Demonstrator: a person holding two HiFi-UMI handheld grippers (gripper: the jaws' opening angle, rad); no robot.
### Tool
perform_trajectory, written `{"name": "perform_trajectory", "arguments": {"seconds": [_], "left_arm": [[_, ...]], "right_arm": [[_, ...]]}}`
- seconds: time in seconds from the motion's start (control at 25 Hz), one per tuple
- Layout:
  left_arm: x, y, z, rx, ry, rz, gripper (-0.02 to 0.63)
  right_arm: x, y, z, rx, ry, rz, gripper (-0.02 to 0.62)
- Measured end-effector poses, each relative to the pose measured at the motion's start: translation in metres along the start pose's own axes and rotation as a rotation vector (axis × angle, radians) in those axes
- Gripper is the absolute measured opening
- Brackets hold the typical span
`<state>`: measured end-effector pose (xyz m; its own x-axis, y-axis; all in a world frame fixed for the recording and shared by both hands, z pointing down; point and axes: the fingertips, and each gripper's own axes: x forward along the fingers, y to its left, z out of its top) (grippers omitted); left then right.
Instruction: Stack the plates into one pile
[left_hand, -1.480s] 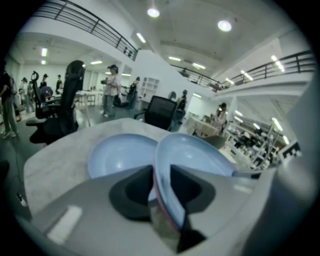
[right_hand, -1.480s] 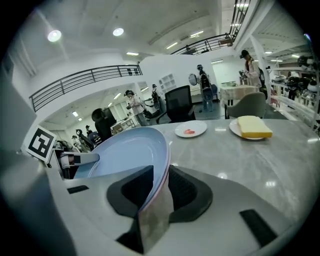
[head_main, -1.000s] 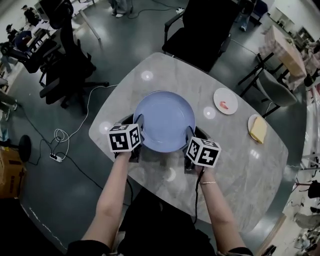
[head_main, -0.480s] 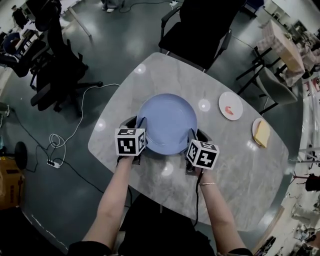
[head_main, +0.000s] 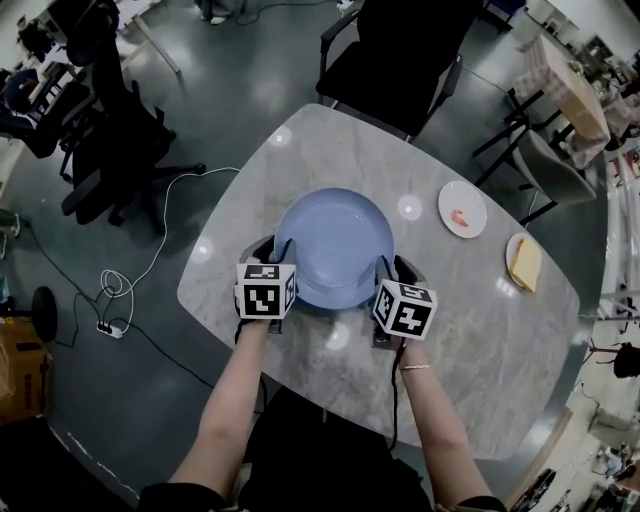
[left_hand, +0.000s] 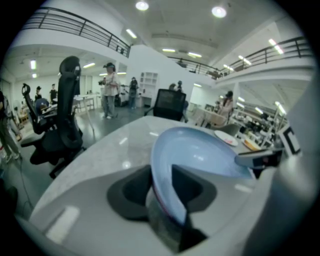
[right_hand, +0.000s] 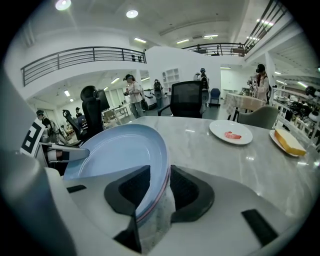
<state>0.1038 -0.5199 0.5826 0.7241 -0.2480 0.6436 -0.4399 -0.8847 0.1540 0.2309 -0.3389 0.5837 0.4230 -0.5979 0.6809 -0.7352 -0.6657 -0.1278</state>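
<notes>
Release step. The blue plate (head_main: 333, 247) seemed set down near the middle of the table (head_main: 480, 330). Its rim stood between the jaws of the left gripper (left_hand: 161, 186) and right gripper (right_hand: 153, 192), both opening and no longer clamping. Next move, likely: back off and fetch the small white plate (head_main: 462, 209), well to the right. No legible writing, only the square markers on the 2 cubes.

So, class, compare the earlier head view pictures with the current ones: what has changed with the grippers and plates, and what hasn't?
The left gripper and right gripper are opening their jaws, letting go of the blue plate, whose rim is between them. Nothing else visibly moved: the blue plate, the small white plate and the plate with yellow food lie where they were on the table.
</notes>
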Motion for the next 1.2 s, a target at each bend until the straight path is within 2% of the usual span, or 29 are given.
{"name": "perform_trajectory", "arguments": {"seconds": [0.04, 0.24, 0.52, 0.72, 0.88, 1.2], "left_arm": [[-0.001, 0.000, -0.001, 0.005, 0.003, 0.003, 0.144], [-0.009, 0.008, -0.001, 0.011, -0.020, 0.022, 0.150], [-0.037, -0.005, 0.028, 0.053, -0.132, 0.009, 0.137], [-0.048, -0.050, 0.049, 0.082, -0.204, -0.048, 0.108], [-0.055, -0.095, 0.056, 0.113, -0.239, -0.103, 0.082], [-0.066, -0.183, 0.064, 0.170, -0.290, -0.220, 0.058]], "right_arm": [[-0.001, 0.000, 0.000, -0.003, -0.002, 0.002, 0.118], [-0.009, 0.001, 0.003, 0.015, -0.041, 0.017, 0.126], [-0.038, 0.003, 0.021, 0.018, -0.157, 0.015, 0.122], [-0.075, -0.019, 0.032, 0.031, -0.239, -0.002, 0.106], [-0.110, -0.049, 0.034, 0.048, -0.302, -0.048, 0.088], [-0.182, -0.116, 0.014, 0.119, -0.390, -0.170, 0.052]]}}
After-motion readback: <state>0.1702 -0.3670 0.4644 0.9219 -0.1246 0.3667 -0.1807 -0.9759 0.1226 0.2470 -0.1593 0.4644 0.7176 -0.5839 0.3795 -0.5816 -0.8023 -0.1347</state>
